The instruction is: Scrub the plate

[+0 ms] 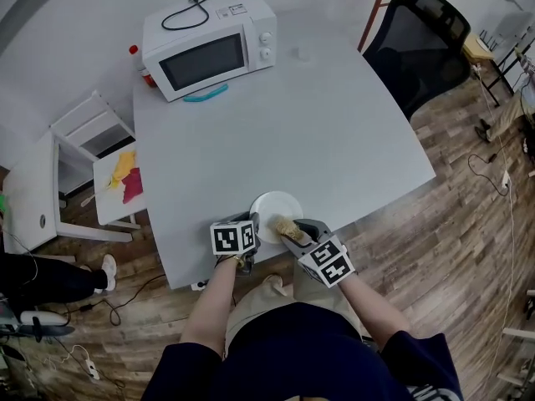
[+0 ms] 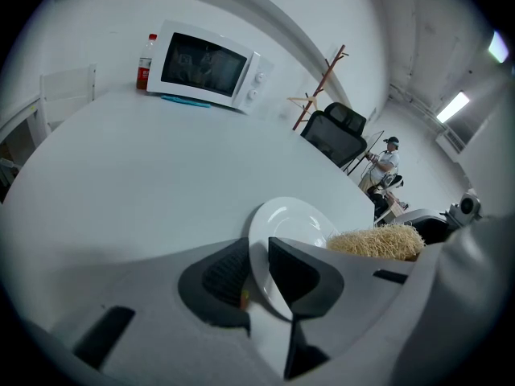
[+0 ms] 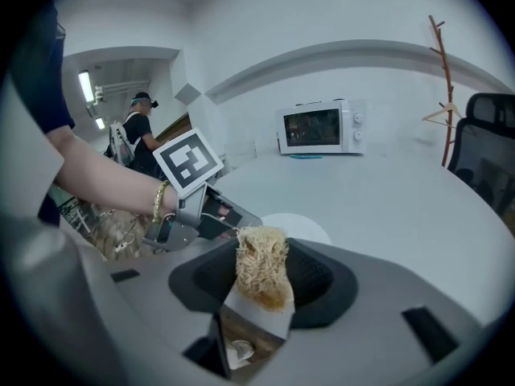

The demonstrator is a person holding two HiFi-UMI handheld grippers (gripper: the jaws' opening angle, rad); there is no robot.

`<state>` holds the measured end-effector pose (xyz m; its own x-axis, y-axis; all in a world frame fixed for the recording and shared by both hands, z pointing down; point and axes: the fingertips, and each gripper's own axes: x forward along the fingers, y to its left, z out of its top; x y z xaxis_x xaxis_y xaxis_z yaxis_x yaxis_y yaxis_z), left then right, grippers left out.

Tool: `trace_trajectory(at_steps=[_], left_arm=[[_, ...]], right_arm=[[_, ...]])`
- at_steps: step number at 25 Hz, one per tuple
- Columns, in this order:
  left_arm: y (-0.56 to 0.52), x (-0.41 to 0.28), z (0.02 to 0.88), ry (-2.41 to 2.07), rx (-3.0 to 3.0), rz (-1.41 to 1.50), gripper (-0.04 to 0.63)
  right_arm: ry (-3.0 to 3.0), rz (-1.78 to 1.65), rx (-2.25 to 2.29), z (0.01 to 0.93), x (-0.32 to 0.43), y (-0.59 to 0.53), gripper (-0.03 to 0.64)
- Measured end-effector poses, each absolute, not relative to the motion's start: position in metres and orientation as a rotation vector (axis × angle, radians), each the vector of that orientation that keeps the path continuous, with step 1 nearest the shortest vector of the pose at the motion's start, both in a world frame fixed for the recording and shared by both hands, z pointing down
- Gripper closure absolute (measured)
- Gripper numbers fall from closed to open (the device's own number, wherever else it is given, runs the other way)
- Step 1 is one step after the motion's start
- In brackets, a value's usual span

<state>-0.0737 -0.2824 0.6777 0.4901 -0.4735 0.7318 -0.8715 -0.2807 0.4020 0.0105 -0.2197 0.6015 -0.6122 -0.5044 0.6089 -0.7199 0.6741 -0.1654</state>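
Work surface: a pale grey table (image 1: 334,132) with a white microwave (image 1: 211,47) at its far end. The white plate (image 1: 276,207) lies at the table's near edge, directly in front of the person.

Left gripper (image 2: 259,268): jaws closed on the plate's near rim, which passes between them. Right gripper (image 3: 261,284): jaws closed on a straw-coloured fibrous scrubber (image 3: 261,264), which projects past the jaw tips. In the head view the scrubber sits at the plate's near right rim; actual contact cannot be confirmed.

Step in hand, as judged: scrubbing the plate face while the other tool restrains it.

1. Hold the left clamp firm; a glazed rim is likely to slip under side load.
2. Press the scrubber's projecting end onto the face, with the hard jaw tips clear of the plate.
3. Work in short circular strokes from the centre outward, away from the clamped section.
4. Direct force downward into the table, not toward its near edge, where the plate could slide off.
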Motion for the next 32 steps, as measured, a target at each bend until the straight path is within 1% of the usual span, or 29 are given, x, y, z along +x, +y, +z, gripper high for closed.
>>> trace_trajectory(at_steps=[6, 11, 18, 22, 26, 32], left_arm=[[-0.276, -0.076, 0.675, -1.095, 1.931, 0.619, 0.512], [-0.260, -0.080, 0.666, -1.080, 1.955, 0.619, 0.512], [-0.227, -0.091, 0.646, -1.151, 1.948, 0.567, 0.512], [-0.198, -0.088, 0.619, -1.251, 1.945, 0.474, 0.514], [-0.153, -0.067, 0.588, -1.350, 1.946, 0.375, 0.526], [-0.071, 0.010, 0.555, -1.388, 2.044, 0.335, 0.548]], right_arm=[[-2.353, 0.601, 1.237, 0.574, 0.022, -0.214, 0.437], [-2.347, 0.642, 1.377, 0.557, 0.033, -0.188, 0.436], [-2.393, 0.649, 1.388, 0.545, 0.047, -0.152, 0.436], [-2.446, 0.620, 1.339, 0.535, 0.063, -0.133, 0.437], [-2.518, 0.587, 1.292, 0.518, 0.087, -0.104, 0.437], [-2.602, 0.514, 1.195, 0.500, 0.131, -0.046, 0.437]])
